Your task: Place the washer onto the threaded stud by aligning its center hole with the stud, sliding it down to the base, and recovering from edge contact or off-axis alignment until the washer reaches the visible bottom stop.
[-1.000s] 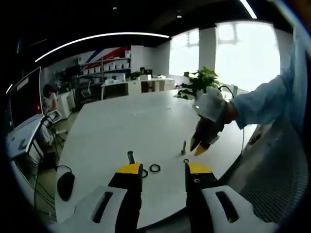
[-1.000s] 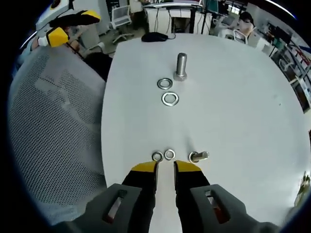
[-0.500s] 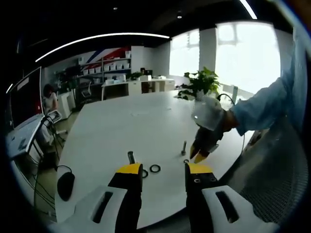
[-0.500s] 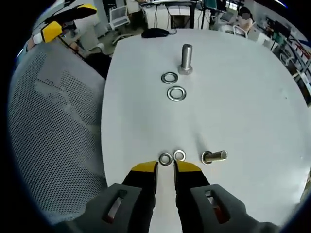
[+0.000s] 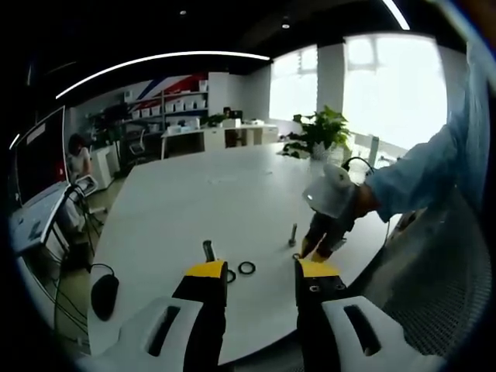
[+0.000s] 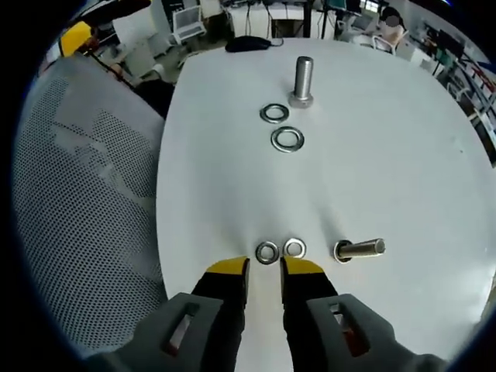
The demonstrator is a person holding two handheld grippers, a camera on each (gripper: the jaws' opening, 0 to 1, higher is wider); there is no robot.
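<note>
Two washers (image 6: 280, 250) and a stud (image 6: 359, 249) lie just ahead of the right gripper (image 6: 263, 271), with bare worktop (image 6: 232, 186) beyond before farther washers (image 6: 280, 127).

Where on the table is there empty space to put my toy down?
Bare table lies right of the upright stud, and between the far washers and the near washers. It is crowded by the right gripper, where those washers and another stud sit.

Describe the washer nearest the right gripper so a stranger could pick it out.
On the white table, find the right gripper at the near edge. Two small washers lie just past its tips; the nearest washer is the one farther from the bolt.
</note>
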